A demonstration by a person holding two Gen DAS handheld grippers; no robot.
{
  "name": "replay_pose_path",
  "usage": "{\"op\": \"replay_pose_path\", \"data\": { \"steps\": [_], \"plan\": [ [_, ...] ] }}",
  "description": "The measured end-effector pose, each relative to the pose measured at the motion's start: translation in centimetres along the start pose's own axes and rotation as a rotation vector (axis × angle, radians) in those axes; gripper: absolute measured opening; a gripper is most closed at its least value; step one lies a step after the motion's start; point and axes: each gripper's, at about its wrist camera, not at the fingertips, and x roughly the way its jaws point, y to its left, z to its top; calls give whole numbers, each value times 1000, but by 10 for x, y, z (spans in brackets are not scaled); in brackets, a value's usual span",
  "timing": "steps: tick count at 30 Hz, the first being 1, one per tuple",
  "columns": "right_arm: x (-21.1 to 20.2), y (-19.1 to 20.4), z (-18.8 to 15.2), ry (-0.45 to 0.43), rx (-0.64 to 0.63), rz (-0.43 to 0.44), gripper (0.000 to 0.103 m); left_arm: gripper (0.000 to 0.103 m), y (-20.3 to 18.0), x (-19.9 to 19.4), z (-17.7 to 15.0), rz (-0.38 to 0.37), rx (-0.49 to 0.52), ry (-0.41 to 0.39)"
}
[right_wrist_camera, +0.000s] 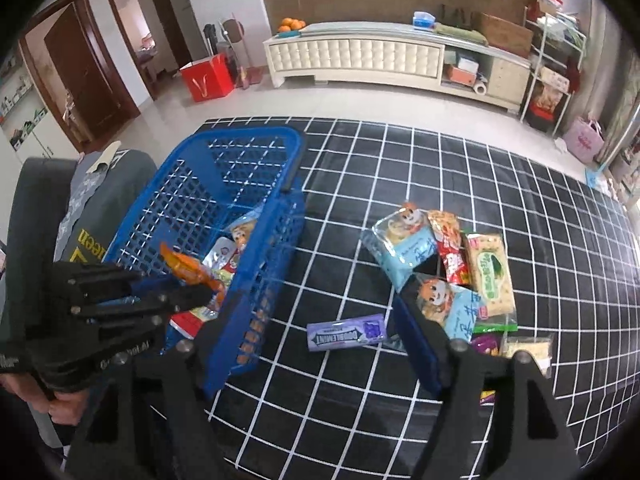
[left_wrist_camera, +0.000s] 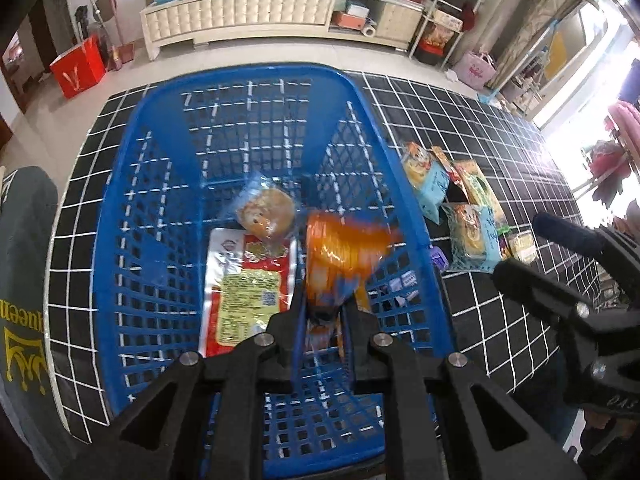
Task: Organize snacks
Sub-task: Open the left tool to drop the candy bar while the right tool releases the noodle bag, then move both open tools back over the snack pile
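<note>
the left gripper [left_wrist_camera: 322, 312] is clamping an orange packet [left_wrist_camera: 340, 252] over the blue basket [left_wrist_camera: 120, 216], already holding two snacks; the right gripper [right_wrist_camera: 320, 344] is hanging open-jawed above the loose pile [right_wrist_camera: 452, 272] mid-tabletop [right_wrist_camera: 360, 168].

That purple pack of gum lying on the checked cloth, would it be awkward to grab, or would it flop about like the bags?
The purple gum pack looks like a straight-edged little box, so probably stiff rather than floppy. It lies flat on the checked cloth, so it should slide rather than roll if pushed. Its glossy wrapper may be a bit slippery between the fingers.
</note>
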Motion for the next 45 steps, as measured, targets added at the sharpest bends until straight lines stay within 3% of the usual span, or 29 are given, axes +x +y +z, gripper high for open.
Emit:
{"op": "replay_pose_path", "data": {
  "steps": [1,7,14,30,33,41,45],
  "plan": [
    [1,-1,0,4,4,2,78,14,-3,1,0,0,8,2],
    [0,-3,-5,14,12,13,78,40,-17,5,1,17,40,21],
    [-18,1,-9,-1,14,18,78,41,-23,-8,-7,27,53,10],
    [-81,-3,-31,-84,38,-18,78,42,-55,-77,-29,34,97,-125],
    [-91,-9,-37,-97,46,-33,78,53,-67,-88,-35,42,119,-155],
    [-119,-39,-58,-129,76,-88,81,60,-105,-106,-44,29,167,-224],
    [-126,-60,-69,-141,111,-115,84,70,-123,-106,-45,14,181,-249]
  ]
}}
